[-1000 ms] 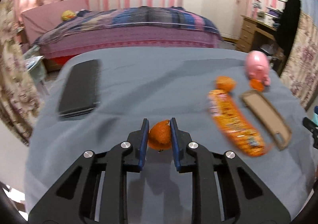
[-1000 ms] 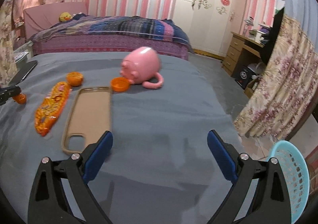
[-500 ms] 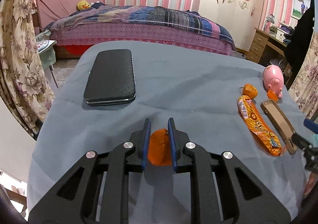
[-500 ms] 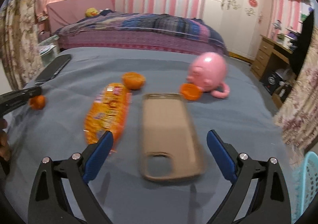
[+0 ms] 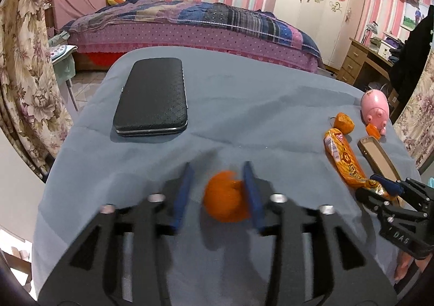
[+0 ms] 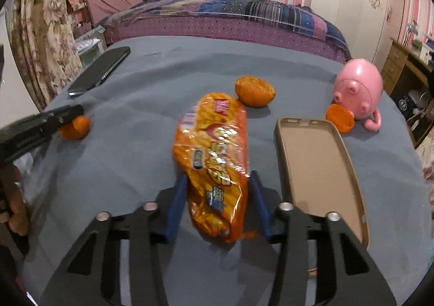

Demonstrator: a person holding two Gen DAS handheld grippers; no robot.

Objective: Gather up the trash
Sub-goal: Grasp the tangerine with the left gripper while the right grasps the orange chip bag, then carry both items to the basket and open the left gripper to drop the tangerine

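A piece of orange peel (image 5: 223, 204) lies between the fingers of my left gripper (image 5: 217, 194), which is open with a gap on the left side; the view is blurred. The peel also shows in the right wrist view (image 6: 74, 126) beside the left gripper's finger (image 6: 40, 124). An orange snack wrapper (image 6: 214, 159) lies on the grey table (image 6: 135, 159); my right gripper (image 6: 218, 202) straddles its near end, jaws partly closed around it. Another peel piece (image 6: 255, 91) lies beyond the wrapper. A third orange piece (image 6: 340, 117) sits by a pink pig toy (image 6: 358, 90).
A tan phone case (image 6: 320, 173) lies right of the wrapper. A black wallet case (image 5: 153, 98) lies at the table's far left. A bed (image 5: 190, 23) stands behind the table, a floral curtain (image 5: 24, 75) at left, a wooden desk (image 5: 363, 61) at right.
My left gripper has opened and the peel now sits loose between its fingers. My right gripper has swung left onto the snack wrapper and narrowed around its near end.
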